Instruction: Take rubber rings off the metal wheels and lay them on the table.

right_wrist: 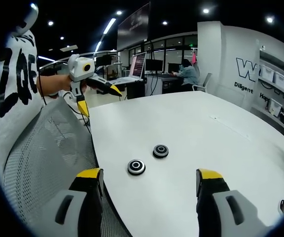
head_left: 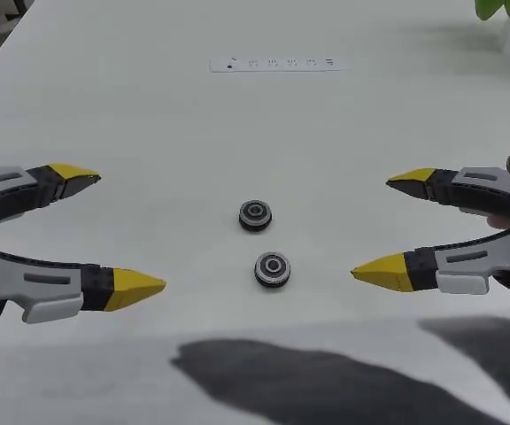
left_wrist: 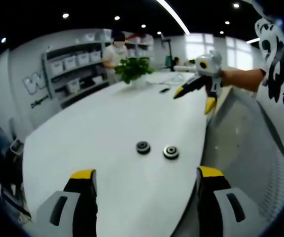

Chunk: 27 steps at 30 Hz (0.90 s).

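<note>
On the white table (head_left: 237, 133), about midway between the two grippers, two small round metal wheels lie flat, each with a black rubber ring (head_left: 242, 216) around its rim. Of the pair, the far metal wheel (head_left: 255, 215) sits slightly to the left, and the near metal wheel (head_left: 273, 269) lies close beside it without touching, slightly to the right and nearer the table's front edge.

At the left of the scene the left gripper (head_left: 129, 231), grey and black with yellow tips, hangs above the table with its jaws spread wide and nothing between them. Its tips point right toward the wheels and are well apart from them. Opposite, at the right, the right gripper (head_left: 370, 227) of the same make points left. Its jaws are also spread wide and hold nothing, and it too is well apart from the wheels. Both gripper views show the two wheels on the tabletop ahead, between their own yellow tips.

Far across the table a flat white power strip (head_left: 277, 64) is set into the surface, and a green plant (head_left: 507, 9) stands at the far right corner. Along the near edge falls a dark shadow (head_left: 326, 381). By the near side of the table, the right gripper view shows a grey mesh chair (right_wrist: 48, 148)
</note>
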Each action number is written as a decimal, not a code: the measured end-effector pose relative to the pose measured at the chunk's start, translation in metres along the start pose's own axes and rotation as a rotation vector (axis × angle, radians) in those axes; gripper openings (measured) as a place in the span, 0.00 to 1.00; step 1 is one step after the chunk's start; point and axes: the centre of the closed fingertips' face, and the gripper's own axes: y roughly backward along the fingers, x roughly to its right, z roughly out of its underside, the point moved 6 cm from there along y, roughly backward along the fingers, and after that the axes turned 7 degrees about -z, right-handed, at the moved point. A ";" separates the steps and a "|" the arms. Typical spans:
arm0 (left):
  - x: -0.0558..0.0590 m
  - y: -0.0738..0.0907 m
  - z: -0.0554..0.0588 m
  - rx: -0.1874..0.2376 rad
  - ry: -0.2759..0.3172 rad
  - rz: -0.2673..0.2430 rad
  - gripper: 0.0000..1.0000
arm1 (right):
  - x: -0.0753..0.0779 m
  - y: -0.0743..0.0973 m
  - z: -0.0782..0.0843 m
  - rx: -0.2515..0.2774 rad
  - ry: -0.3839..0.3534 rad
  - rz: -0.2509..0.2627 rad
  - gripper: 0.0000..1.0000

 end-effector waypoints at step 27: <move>-0.003 -0.007 0.001 0.003 0.005 0.013 0.83 | 0.002 -0.010 -0.004 0.003 0.038 -0.037 0.70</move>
